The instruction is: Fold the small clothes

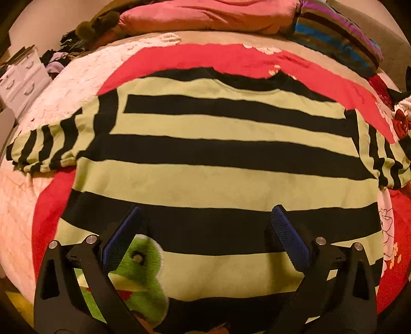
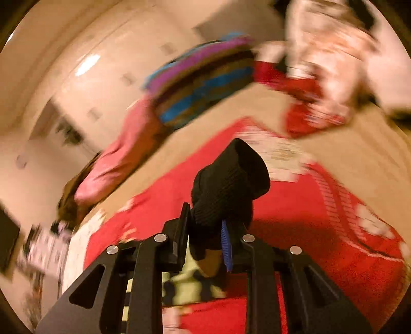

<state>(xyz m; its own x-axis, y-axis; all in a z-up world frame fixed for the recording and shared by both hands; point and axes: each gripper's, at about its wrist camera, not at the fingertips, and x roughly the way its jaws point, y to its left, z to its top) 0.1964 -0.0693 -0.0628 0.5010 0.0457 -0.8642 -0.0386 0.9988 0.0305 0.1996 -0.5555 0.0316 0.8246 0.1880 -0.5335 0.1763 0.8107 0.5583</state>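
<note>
- A striped sweater (image 1: 218, 159), pale green and black, is seen spread flat on a red blanket (image 1: 231, 59) over a bed; its collar lies at the far side, its hem nearest the camera, its sleeves out to left and right.
- The left gripper (image 1: 205, 221) is held above the hem area, pointing steeply down. Its jaws stand wide apart, blue pads (image 1: 290, 236) bare, nothing between them.
- A green patch with a small button-like dot (image 1: 138, 262) is noted by the near left finger; what it is cannot be told.
- In the right wrist view, heavily blurred, the right gripper (image 2: 205, 226) is seen clamped on a bunch of black ribbed knit (image 2: 228, 185), judged to be a cuff or edge band of the sweater. Green-and-black striped cloth (image 2: 185, 282) hangs below the fingers.
- Which edge of the sweater is held cannot be settled from the blur.
- Background: a pink pillow (image 1: 205, 15), a multicoloured striped cloth (image 1: 339, 38), a white set of drawers (image 1: 20, 79) at left.
- Key relation: the sweater's long axis is taken as running straight away from the left gripper, hem to collar, with the body centred under the open jaws. The left hand is the nearer to the hem.
- Judgement: folding is at an early stage; the body lies unfolded. A fold across the body appears to call for the held part to be carried over while the left jaws pin or take the hem.
- Risk: the loose knit could bunch or slip.
</note>
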